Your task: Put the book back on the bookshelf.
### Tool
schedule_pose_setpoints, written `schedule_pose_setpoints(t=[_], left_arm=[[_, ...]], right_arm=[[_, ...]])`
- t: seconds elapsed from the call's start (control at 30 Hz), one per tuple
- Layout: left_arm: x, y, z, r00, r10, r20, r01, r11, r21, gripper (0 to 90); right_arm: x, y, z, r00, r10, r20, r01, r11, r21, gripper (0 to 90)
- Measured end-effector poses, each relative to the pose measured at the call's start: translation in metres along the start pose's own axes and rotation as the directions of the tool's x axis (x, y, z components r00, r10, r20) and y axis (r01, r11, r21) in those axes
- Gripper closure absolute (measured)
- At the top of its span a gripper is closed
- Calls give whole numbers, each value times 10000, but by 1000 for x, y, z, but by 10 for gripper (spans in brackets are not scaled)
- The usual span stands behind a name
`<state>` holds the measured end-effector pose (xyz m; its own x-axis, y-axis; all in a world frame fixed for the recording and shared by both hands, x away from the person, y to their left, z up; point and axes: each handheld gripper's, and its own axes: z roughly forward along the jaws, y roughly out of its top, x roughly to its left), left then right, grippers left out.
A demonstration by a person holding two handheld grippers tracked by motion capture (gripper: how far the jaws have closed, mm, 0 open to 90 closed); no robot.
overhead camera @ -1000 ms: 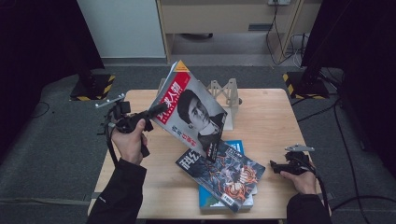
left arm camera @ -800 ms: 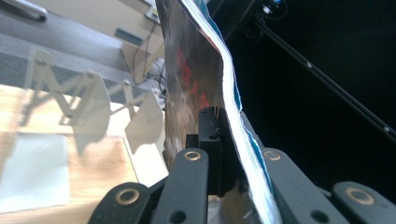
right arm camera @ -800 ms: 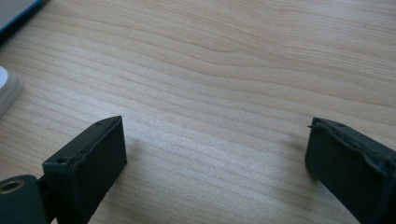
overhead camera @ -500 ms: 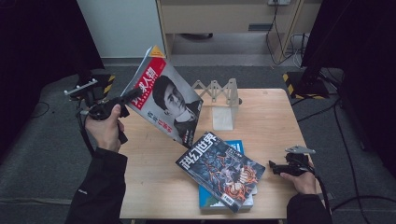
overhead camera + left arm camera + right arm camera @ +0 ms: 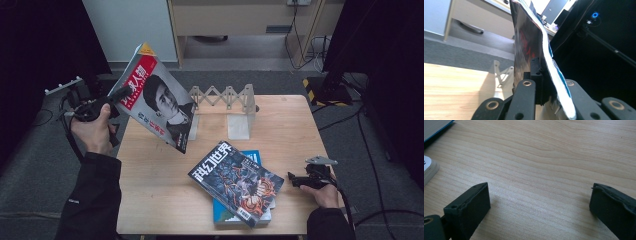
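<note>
The left gripper (image 5: 116, 95) is pinching one magazine (image 5: 157, 97) in the air over the table's (image 5: 165, 195) far-left corner; its long axis is slanting from upper left down to the right, cover facing the camera. Two more publications are lying stacked near the front edge: a dark magazine (image 5: 236, 182) over a blue book (image 5: 252, 157). One white rack (image 5: 227, 100) is standing at the far edge. The right gripper (image 5: 292, 179) is resting at the near-right edge, jaws spread.

The tilted magazine (image 5: 157, 100) bears white Chinese characters on a red band down its cover; only 人 can be read for sure. The dark magazine (image 5: 236, 182) lying on top of the stack reads 科幻世界 in large white characters along its upper edge.
</note>
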<state>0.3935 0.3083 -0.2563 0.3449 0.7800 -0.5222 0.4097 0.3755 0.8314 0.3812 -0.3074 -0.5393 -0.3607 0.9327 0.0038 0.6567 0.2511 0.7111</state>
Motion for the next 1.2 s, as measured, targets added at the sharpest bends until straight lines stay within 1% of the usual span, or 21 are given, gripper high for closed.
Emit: schedule_pose_setpoints(t=[0.1, 0.17, 0.23, 0.4, 0.5, 0.57, 0.7, 0.8, 0.9, 0.97, 1.07, 1.13, 1.2], left_arm=[[2, 4, 1, 9995, 168, -273, -169, 9999, -21, 857], [4, 6, 4, 9985, 233, -487, -238, 9997, -94, 857], [5, 8, 7, 9971, 380, -662, -385, 9992, -73, 857], [8, 8, 22, 9937, 576, -966, -588, 9982, -87, 857], [8, 6, 35, 9903, 741, -1176, -757, 9971, -95, 857], [8, 4, 43, 9878, 854, -1301, -862, 9963, -12, 857], [9, -3, 61, 9797, 1179, -1623, -1172, 9930, 137, 857], [9, -10, 72, 9761, 1274, -1762, -1276, 9918, 104, 857], [10, -17, 82, 9730, 1359, -1863, -1347, 9907, 192, 857], [11, -21, 86, 9717, 1401, -1901, -1385, 9901, 217, 857], [13, -30, 93, 9668, 1596, -1997, -1552, 9872, 374, 857], [15, -36, 96, 9619, 1766, -2086, -1695, 9842, 515, 857], [17, -39, 97, 9599, 1825, -2130, -1726, 9829, 642, 857]], right_arm=[[0, 0, 0, 10000, 3, -2, -3, 10000, 1, 33], [0, 0, 0, 10000, 5, -1, -5, 10000, 1, 33], [0, 0, 0, 10000, 4, -1, -4, 10000, 1, 33], [0, 0, 0, 10000, 5, -10, -5, 10000, 5, 32], [0, 0, 0, 10000, 6, -8, -6, 10000, 2, 32], [0, 0, 0, 10000, 5, -8, -5, 10000, 3, 32], [0, 0, 0, 10000, -2, -25, 2, 10000, 7, 32], [0, 0, 0, 10000, 22, -35, -22, 10000, 21, 32], [0, 0, 0, 10000, -4, -64, 4, 10000, 22, 32], [0, 0, 0, 10000, -16, -81, 17, 10000, 21, 32], [0, 0, 0, 10000, -15, -85, 16, 10000, 21, 32], [0, 0, 0, 10000, -19, -85, 19, 10000, 21, 32], [0, 0, 0, 10000, -21, -87, 21, 10000, 20, 32]])
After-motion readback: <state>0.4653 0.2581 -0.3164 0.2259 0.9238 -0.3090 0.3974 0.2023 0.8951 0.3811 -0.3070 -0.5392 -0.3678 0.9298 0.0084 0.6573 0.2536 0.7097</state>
